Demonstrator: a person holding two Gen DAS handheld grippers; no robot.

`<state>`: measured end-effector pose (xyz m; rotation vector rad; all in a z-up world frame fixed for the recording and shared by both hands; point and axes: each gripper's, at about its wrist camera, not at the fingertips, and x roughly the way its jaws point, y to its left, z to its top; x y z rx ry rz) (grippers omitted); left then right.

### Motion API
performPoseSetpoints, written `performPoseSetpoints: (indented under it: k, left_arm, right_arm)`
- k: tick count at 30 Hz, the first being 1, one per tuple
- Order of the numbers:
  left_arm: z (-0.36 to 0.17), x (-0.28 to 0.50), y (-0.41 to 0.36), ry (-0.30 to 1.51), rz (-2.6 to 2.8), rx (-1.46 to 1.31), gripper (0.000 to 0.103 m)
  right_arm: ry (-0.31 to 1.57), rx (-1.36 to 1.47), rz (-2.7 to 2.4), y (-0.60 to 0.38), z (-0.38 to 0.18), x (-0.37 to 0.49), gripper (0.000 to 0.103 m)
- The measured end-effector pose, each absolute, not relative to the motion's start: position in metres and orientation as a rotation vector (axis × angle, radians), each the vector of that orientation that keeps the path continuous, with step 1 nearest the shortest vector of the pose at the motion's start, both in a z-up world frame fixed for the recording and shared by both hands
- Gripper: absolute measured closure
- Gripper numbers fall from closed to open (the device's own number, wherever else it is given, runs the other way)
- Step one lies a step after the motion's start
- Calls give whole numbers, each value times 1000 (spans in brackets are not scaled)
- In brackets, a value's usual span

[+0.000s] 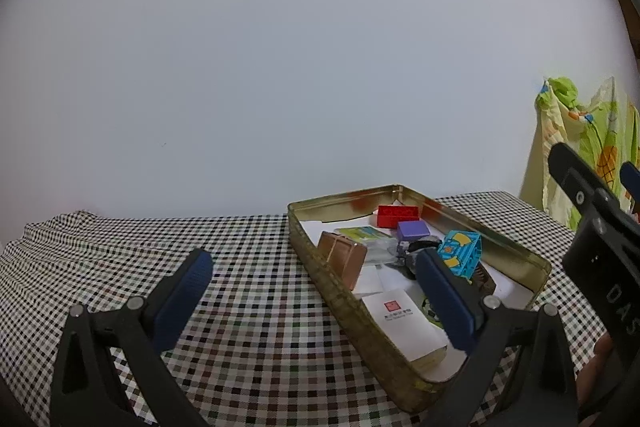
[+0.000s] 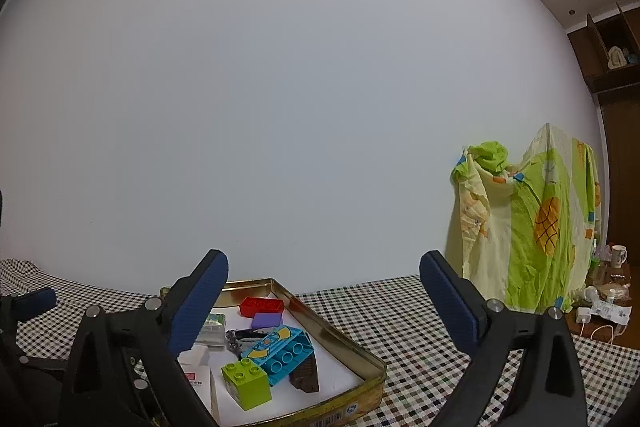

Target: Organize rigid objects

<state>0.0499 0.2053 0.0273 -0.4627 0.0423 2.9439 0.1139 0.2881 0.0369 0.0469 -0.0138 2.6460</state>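
Note:
An open gold tin (image 1: 516,255) (image 2: 344,337) sits on the checked tablecloth. Inside lie a red brick (image 1: 398,215) (image 2: 262,306), a purple block (image 1: 413,230) (image 2: 267,319), a blue patterned brick (image 1: 460,251) (image 2: 280,351), a lime green brick (image 2: 246,385), a copper box (image 1: 342,259) and a white card box (image 1: 404,323). My left gripper (image 1: 314,255) is open, its right finger over the tin, its left finger over the cloth. My right gripper (image 2: 324,259) is open and holds nothing, above the tin's near right side.
The checked tablecloth (image 1: 248,267) spreads left of the tin and also to its right (image 2: 420,327). A green and yellow printed sheet (image 2: 532,223) hangs over something at the right. A mug (image 2: 618,255) and small clutter sit beyond it. A plain white wall lies behind.

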Motion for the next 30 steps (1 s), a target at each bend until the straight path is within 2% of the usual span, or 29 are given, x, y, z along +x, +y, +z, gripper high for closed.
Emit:
performPoseSetpoints:
  k: [30]
  left_arm:
    - [26,51,195,33,2964,-454,0]
  right_arm:
    - [-19,28,2652,282,36,109,1]
